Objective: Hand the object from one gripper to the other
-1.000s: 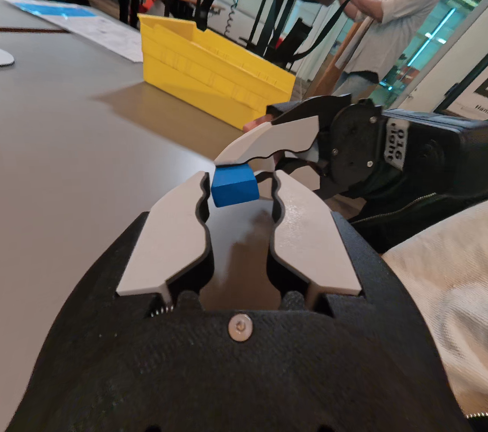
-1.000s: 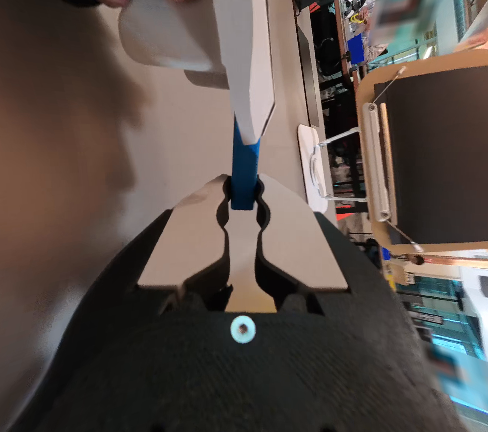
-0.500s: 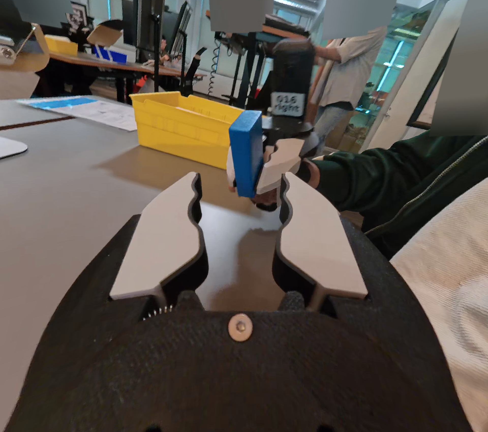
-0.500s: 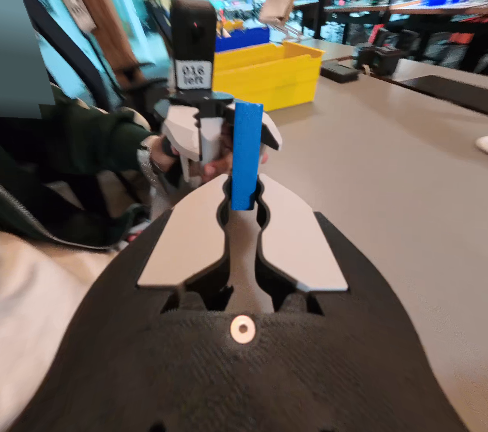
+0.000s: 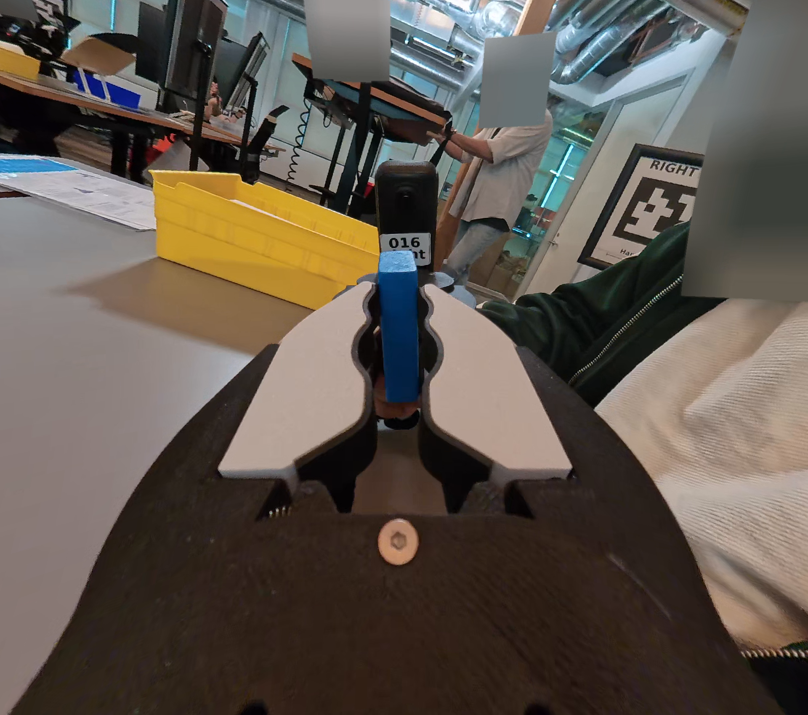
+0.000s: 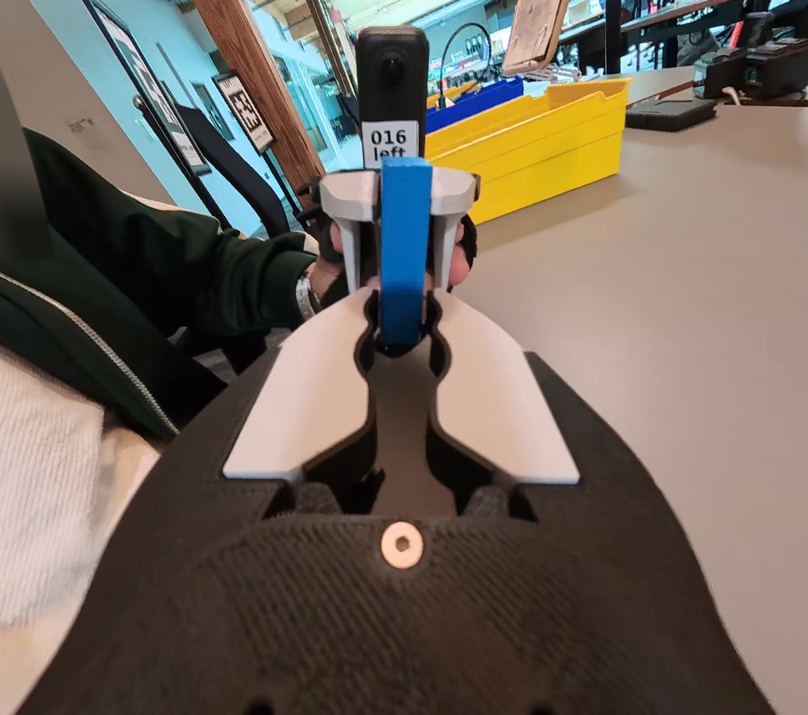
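Observation:
A blue block (image 5: 398, 335) stands upright in the air above the grey table (image 5: 109, 344). In the left wrist view my left gripper (image 5: 398, 296) has its fingers closed against both sides of the block. In the right wrist view my right gripper (image 6: 401, 300) is shut on the lower end of the block (image 6: 404, 248). The left gripper (image 6: 402, 213) faces it and clamps the block's upper part. In the left wrist view only the right gripper's black camera post (image 5: 406, 204) shows behind the block.
A yellow bin (image 5: 245, 239) stands on the table behind the grippers and also shows in the right wrist view (image 6: 538, 152). Papers (image 5: 87, 191) lie at the far left. A black device (image 6: 669, 113) lies beyond the bin. A person (image 5: 494, 178) stands at a desk behind. The grippers' ends are close to 4 centimetres from one another.
The two grippers have come together, facing each other. My left gripper was open and apart from the block; now its fingers have closed on it. The right gripper has kept its hold.

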`<state>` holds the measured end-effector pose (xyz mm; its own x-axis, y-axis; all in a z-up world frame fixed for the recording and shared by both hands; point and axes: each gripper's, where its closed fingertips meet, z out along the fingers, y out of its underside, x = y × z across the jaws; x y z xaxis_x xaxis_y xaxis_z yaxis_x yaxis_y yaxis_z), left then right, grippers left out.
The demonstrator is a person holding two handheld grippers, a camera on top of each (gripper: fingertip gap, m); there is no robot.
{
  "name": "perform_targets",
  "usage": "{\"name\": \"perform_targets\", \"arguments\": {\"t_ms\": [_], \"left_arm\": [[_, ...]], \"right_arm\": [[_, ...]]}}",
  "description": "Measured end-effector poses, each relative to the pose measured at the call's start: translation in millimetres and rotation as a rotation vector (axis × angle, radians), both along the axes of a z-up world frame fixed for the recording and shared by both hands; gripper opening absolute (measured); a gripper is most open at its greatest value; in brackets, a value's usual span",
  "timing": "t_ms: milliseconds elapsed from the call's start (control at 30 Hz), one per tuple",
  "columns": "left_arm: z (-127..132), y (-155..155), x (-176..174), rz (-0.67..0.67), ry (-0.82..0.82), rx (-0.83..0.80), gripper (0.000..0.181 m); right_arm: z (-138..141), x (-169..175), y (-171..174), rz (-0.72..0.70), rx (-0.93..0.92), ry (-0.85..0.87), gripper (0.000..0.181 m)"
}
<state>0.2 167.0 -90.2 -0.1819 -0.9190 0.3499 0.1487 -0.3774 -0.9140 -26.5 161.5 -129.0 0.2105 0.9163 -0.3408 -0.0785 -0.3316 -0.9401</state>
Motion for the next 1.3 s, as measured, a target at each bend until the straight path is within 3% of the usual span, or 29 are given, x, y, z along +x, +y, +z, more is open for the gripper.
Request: {"name": "perform_targets", "arguments": {"t_ms": [233,633,1200,1300], "left_arm": [[-2.2,6.6,-3.4,0.009,0.015,-0.017,0.017],[-10.7,6.8,-1.2,0.004,0.061,0.001,0.016],[-26.2,-4.9,8.9,-0.052,0.142,0.028,0.016],[-28.2,-8.5,10.9,-0.062,0.154,0.044,0.016]], "right_arm": [[-4.1,5.3,7.7,-0.042,0.025,-0.023,0.038],[2.8,13.7,11.8,-0.066,0.053,0.007,0.043],[23.1,28.5,13.4,-0.073,0.064,0.126,0.036],[21.7,26.2,11.1,-0.062,0.073,0.113,0.026]]}}
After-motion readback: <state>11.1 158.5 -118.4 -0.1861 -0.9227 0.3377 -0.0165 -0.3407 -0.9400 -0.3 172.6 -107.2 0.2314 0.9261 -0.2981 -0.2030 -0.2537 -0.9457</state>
